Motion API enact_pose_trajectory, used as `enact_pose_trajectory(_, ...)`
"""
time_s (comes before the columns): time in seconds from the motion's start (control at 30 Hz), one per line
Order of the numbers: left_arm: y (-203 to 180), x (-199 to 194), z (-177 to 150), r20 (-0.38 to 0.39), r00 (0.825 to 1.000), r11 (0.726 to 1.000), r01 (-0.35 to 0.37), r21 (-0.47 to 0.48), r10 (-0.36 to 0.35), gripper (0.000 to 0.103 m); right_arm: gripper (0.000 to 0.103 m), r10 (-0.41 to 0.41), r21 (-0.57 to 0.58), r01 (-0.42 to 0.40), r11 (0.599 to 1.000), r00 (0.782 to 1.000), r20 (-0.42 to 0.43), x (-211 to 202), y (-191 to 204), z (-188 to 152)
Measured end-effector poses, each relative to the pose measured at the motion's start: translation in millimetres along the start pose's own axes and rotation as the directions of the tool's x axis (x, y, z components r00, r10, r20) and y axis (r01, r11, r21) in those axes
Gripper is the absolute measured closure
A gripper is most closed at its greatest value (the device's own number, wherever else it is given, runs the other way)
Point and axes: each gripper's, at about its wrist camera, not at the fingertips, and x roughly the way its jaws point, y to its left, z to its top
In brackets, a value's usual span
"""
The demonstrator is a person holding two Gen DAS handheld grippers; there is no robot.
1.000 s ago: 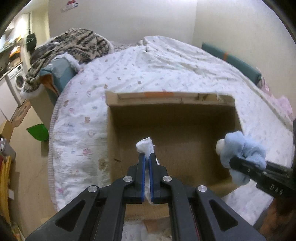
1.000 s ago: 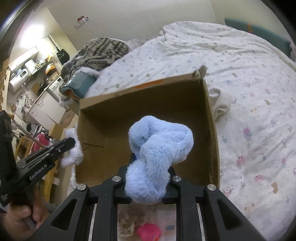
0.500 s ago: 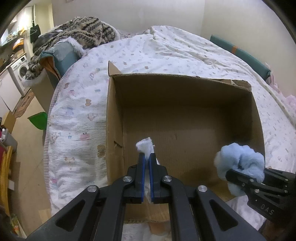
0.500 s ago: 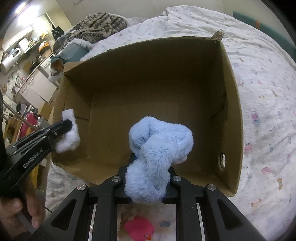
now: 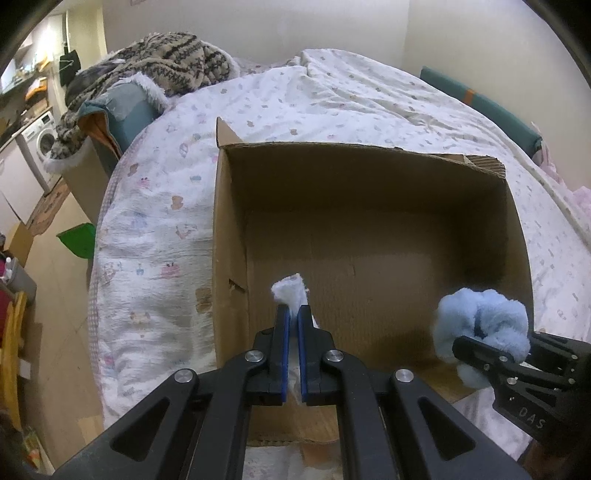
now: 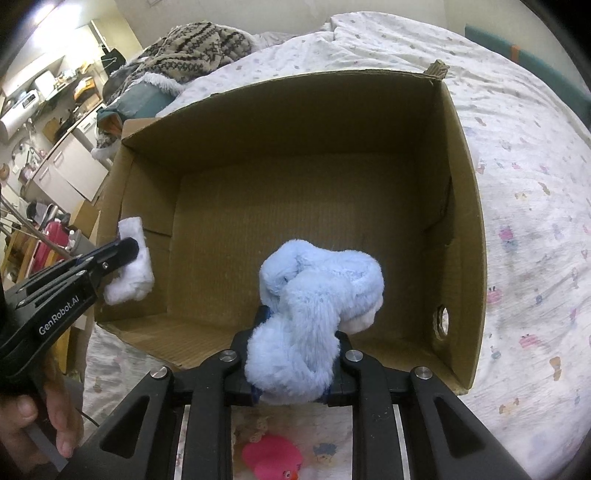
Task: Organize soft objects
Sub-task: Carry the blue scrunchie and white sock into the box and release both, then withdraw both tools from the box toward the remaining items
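Drop-off step. Left gripper (image 5: 291,325) pinches white fluffy cloth (image 5: 290,291); right gripper (image 6: 291,354) is clamped on blue plush toy (image 6: 317,295). Both hang over the near edge of the empty cardboard box (image 6: 461,206). Next, I'd judge: spread jaws, release inside.

Quilted bed (image 5: 369,96), pale wall (image 5: 258,26), washing machine (image 5: 44,138)

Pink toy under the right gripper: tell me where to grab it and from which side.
Only the rounded top of the pink toy shows, lying on the printed bedding between the arms of the right gripper. Probably pinch its round body from straight above; its full shape is hidden.
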Motion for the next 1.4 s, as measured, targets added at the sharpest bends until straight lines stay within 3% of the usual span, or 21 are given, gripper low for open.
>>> enact_pose_trajectory(0.4, -4, 3, -3, -0.026, 1.0, 1.0, 0.009, 0.017, -0.009, 0.097, 0.074, -0.041, -0.014, 0.041, 0.999, 0.999, 0.018, -3, 0, 1)
enact_pose_trajectory(0.43, -4, 3, -3, -0.028, 1.0, 1.0, 0.009, 0.016, -0.008, 0.097, 0.069, -0.043, -0.011, 0.044, 0.999, 0.999, 0.018, -3, -1, 1)
enact_pose_trajectory(0.53, -3, 4, -3, -0.037, 0.999, 1.0, 0.019, 0.005, -0.019, 0.095, 0.034, -0.062, 0.002, 0.062, 0.998, 0.997, 0.038, -5, -3, 2)
enact_pose_trajectory(0.67, -3, 3, -3, -0.038, 0.999, 0.999, 0.033, 0.0, -0.033, 0.094, 0.034, -0.09, 0.002, 0.09, 0.996, 0.994, 0.061, -11, -5, 2)
enact_pose_trajectory(0.7, -4, 2, -3, -0.037, 0.999, 0.999, 0.033, 0.001, -0.033, 0.09, 0.034, -0.098, 0.005, 0.098, 0.995, 0.993, 0.064, -12, -6, 3)
enact_pose_trajectory(0.77, -3, 0, -3, -0.038, 0.998, 0.999, 0.043, -0.003, -0.043, 0.075, 0.034, -0.095, 0.011, 0.095, 0.995, 0.993, 0.062, -13, -8, 3)
enact_pose_trajectory(0.83, -3, -4, -3, -0.027, 0.999, 0.999, 0.042, -0.011, -0.042, 0.044, 0.034, -0.102, 0.02, 0.101, 0.995, 0.992, 0.071, -16, -9, 2)
enact_pose_trajectory(0.9, -3, -9, -3, -0.004, 1.0, 1.0, 0.025, -0.016, -0.026, 0.034, 0.034, -0.111, 0.032, 0.109, 0.994, 0.991, 0.08, -19, -12, 2)
enact_pose_trajectory(1.13, -2, -20, -2, 0.007, 1.0, 1.0, 0.021, -0.012, -0.021, 0.034, 0.034, -0.169, 0.033, 0.167, 0.985, 0.985, 0.047, -15, -15, -2)
enact_pose_trajectory(1.4, 3, -44, -7, 0.047, 0.999, 1.0, 0.006, -0.001, -0.006, 0.034, 0.034, -0.187, 0.015, 0.186, 0.982, 0.979, 0.082, -34, -11, -11)
